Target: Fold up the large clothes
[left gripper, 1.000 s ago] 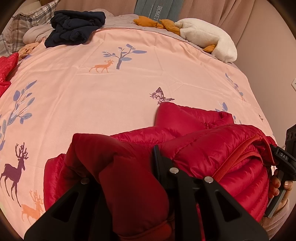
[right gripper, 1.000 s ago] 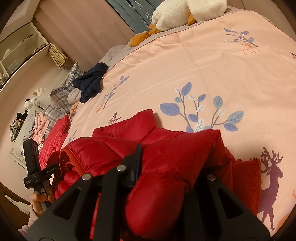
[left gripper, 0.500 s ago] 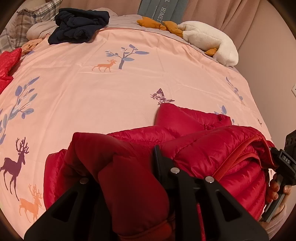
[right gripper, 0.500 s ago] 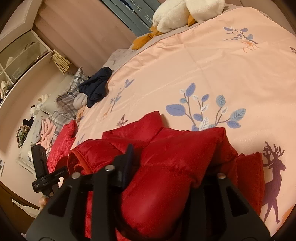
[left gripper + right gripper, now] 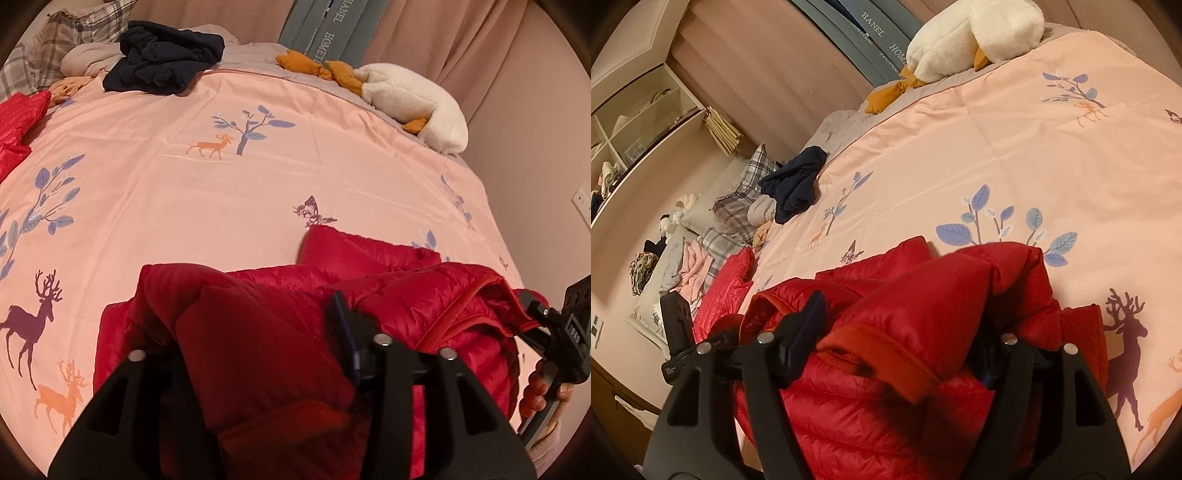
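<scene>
A red puffer jacket (image 5: 388, 295) lies bunched at the near edge of the pink printed bedspread (image 5: 221, 192); it also shows in the right wrist view (image 5: 923, 306). My left gripper (image 5: 243, 350) has its jaws spread wide around a thick fold of the jacket. My right gripper (image 5: 897, 332) has its jaws spread wide with an orange-lined fold of the jacket between them. The right gripper shows at the right edge of the left wrist view (image 5: 554, 332). The left gripper shows at the left of the right wrist view (image 5: 679, 332).
A dark navy garment (image 5: 166, 61) lies at the far side of the bed near plaid pillows (image 5: 66, 37). A white plush goose (image 5: 413, 99) lies at the far right. Another red garment (image 5: 18, 122) lies at the left edge. Shelves (image 5: 635, 129) stand by the wall.
Both grippers' jaws have spread wider around the jacket folds. The right gripper has tilted and moved slightly; the jacket has stayed bunched in place.
</scene>
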The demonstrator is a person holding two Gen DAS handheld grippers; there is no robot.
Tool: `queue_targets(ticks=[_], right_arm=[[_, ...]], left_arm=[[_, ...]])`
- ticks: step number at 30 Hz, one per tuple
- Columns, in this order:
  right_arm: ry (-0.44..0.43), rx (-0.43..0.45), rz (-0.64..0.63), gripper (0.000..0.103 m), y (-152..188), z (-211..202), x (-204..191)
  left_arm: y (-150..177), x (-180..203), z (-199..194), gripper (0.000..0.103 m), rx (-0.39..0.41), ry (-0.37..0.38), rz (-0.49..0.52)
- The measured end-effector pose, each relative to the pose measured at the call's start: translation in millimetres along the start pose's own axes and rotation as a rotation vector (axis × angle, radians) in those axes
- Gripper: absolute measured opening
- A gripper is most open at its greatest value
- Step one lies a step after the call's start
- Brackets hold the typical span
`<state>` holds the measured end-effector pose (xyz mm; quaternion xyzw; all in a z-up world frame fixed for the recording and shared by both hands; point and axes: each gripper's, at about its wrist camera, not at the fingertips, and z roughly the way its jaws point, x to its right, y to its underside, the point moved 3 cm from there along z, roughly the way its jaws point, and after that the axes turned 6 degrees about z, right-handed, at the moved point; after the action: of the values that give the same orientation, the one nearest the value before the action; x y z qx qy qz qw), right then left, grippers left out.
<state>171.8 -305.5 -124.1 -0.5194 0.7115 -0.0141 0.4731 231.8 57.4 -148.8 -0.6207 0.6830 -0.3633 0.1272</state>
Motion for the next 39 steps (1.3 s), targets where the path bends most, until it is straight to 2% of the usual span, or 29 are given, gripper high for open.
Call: queue_targets(ticks=[8, 10, 13, 21, 23, 25, 31, 35, 39], right_arm=[[-0.008, 0.037, 0.023, 0.076, -8.2, -8.3, 1.0], [0.003, 0.040, 0.021, 0.077, -10.1, -8.4, 0.9], [0.012, 0.044, 0.018, 0.077, -10.9, -7.0, 0.4], [0.039, 0.104, 0.056, 0.080, -21.2, -8.8, 5.9], [0.043, 0.123, 0.063, 0.080, -24.3, -10.8, 6.8], [0.054, 0.140, 0.059, 0.080, -26.5, -13.3, 8.1], [0.107, 0.173, 0.030, 0.080, -25.7, -21.6, 10.6], [0.191, 0.141, -0.045, 0.080, -16.3, -18.0, 5.5], [0.273, 0.108, -0.171, 0.080, 1.5, -9.0, -4.3]], left_arm=[[-3.7, -1.5, -9.9, 0.063, 0.035, 0.028, -0.027], [-4.7, -1.2, -13.0, 0.077, 0.049, 0.051, -0.033], [-7.2, 0.3, -17.9, 0.089, 0.079, 0.036, -0.025], [-11.3, -2.5, -21.4, 0.093, 0.101, 0.033, -0.034], [-13.1, -4.3, -27.5, 0.097, 0.137, 0.030, -0.040], [-15.1, -8.5, -33.4, 0.101, 0.166, 0.014, -0.045], [-17.1, -23.4, -39.8, 0.102, 0.184, -0.033, -0.060], [-10.7, -24.9, -38.2, 0.101, 0.168, -0.043, -0.037], [-2.3, -17.8, -32.2, 0.101, 0.141, -0.091, 0.036]])
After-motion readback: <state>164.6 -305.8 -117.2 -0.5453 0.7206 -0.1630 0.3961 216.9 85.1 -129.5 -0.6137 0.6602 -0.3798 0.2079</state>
